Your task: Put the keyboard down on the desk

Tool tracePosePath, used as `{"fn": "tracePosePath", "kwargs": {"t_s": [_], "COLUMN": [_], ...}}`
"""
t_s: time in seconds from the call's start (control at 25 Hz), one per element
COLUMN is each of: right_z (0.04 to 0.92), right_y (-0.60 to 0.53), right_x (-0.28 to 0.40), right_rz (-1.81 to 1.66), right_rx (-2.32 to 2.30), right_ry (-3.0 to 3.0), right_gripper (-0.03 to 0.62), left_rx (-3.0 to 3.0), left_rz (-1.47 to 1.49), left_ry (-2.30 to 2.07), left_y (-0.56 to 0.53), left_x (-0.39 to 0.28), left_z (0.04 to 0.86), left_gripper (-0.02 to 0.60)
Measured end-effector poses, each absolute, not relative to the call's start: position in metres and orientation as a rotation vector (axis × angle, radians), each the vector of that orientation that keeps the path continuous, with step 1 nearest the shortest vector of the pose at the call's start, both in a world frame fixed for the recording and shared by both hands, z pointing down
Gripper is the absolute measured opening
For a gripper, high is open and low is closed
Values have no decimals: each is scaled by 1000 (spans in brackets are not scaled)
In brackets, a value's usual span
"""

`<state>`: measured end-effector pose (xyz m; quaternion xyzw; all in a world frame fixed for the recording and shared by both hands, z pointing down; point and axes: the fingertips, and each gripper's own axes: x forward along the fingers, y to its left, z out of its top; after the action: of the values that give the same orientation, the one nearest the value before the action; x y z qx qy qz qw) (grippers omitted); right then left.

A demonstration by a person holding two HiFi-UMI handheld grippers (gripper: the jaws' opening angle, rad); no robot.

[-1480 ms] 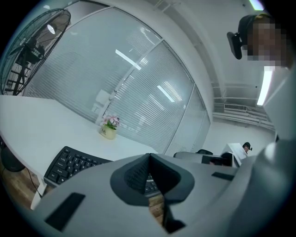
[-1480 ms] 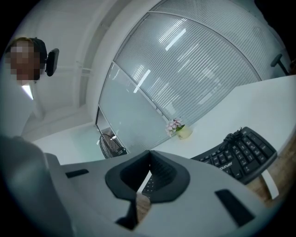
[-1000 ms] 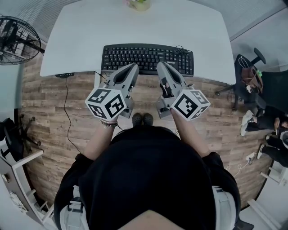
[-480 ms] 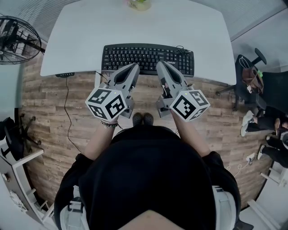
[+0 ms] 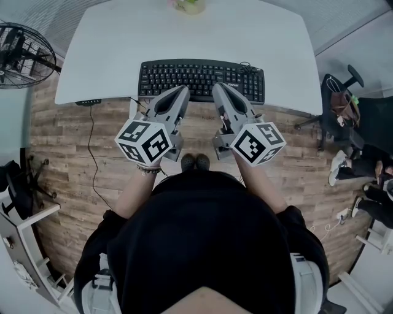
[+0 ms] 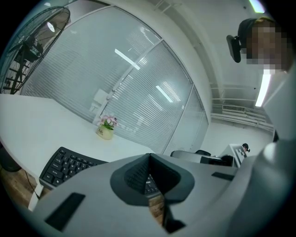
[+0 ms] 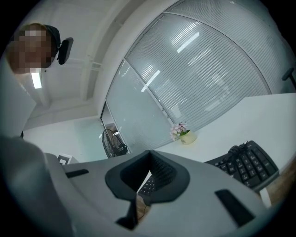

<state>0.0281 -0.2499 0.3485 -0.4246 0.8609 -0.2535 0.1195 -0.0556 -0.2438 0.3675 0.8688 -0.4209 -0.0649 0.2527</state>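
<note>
Room: wood-plank floor [image 5: 67, 159] ran under a white desk [image 5: 110, 55], with a fan [image 5: 21, 55] standing at the left.
Desk: it carried a small flower pot [image 5: 189, 6] at its far edge.
Keyboard [image 5: 201, 76]: black and wide, with a number pad at its right end and pale lettering on the keys; its front edge curved gently.
Cord [image 5: 245, 66]: bunched at the keyboard's far right corner.
Keyboard's place: flat on the desk, close along the near edge.
Left gripper [image 5: 185, 91]: jaws pressed together on nothing, tip at the keyboard's near edge; contact could not be told.
Right gripper [image 5: 216, 88]: jaws likewise clenched and empty, tip at the same edge, just beside the left one.
</note>
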Motion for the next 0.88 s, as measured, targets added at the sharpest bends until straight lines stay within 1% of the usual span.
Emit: {"fn": "tracePosePath", "kwargs": {"t_s": [0.88], "right_z": [346], "right_y": [-246], "right_x": [22], "right_rz": [-712], "right_rx": [-1222], "right_ry": [2548], "right_gripper": [5], "left_rx": [2365], "left_rz": [-166], "left_ry": [-1122], "left_y": [-243], "left_x": [-49], "left_z": [367], "left_gripper": [12]}}
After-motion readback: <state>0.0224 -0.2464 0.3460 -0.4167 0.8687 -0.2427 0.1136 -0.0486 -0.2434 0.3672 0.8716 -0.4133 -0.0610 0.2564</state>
